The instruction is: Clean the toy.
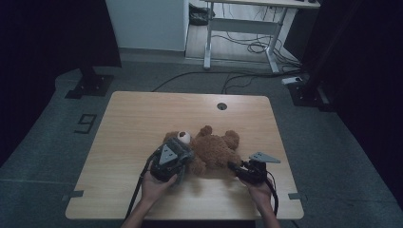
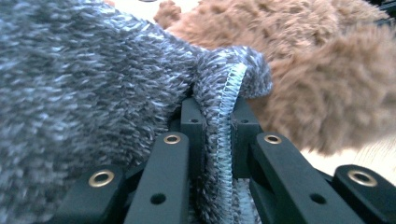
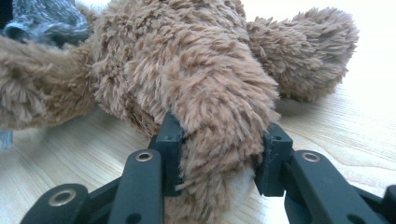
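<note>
A brown plush teddy bear lies on the wooden table, its muzzle toward the left. My left gripper sits at the bear's head end, shut on the hemmed edge of a grey knit cloth. The cloth's stitched hem is pinched between the pads of the left gripper, and the bear's fur lies just behind it. My right gripper is at the bear's lower right, shut on a furry limb. That limb bulges between the right gripper's jaws, low over the tabletop.
A round cable hole sits near the table's far edge. Beyond the table stand a white desk frame with loose cables on the floor and black stand bases at left and right. The person's hands come in from the near edge.
</note>
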{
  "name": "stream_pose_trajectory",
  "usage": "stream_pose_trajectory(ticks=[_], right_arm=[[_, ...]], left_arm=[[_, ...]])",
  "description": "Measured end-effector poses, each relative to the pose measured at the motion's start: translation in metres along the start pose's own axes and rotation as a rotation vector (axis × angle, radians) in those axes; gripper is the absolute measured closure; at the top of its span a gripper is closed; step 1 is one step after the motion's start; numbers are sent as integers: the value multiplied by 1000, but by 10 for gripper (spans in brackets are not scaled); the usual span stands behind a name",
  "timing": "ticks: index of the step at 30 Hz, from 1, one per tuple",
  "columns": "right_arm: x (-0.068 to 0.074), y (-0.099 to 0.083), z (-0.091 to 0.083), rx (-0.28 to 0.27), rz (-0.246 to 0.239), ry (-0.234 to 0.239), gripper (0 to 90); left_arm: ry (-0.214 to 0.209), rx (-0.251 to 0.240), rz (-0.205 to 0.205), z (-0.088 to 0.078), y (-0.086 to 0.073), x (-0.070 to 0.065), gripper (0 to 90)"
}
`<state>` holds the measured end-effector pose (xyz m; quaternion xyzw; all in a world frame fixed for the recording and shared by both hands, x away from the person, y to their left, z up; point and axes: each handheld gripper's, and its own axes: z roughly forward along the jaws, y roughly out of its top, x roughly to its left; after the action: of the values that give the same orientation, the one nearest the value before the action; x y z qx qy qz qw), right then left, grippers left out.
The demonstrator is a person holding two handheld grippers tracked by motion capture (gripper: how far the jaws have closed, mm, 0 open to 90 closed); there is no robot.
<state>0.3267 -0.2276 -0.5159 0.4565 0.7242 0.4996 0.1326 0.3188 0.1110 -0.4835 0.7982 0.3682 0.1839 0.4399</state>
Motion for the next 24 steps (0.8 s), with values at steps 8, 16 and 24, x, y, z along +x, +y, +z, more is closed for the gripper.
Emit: stream_pose_trajectory(ticks=[8, 16, 24], right_arm=[[0, 0, 0, 0, -1, 3, 608], [-1, 0, 0, -1, -4, 2, 607], [0, 0, -1, -1, -8, -3, 607]], left_arm=[[93, -14, -74, -30, -16, 35, 795], [122, -11, -99, -34, -23, 45, 795], [92, -44, -68, -35, -8, 28, 795]])
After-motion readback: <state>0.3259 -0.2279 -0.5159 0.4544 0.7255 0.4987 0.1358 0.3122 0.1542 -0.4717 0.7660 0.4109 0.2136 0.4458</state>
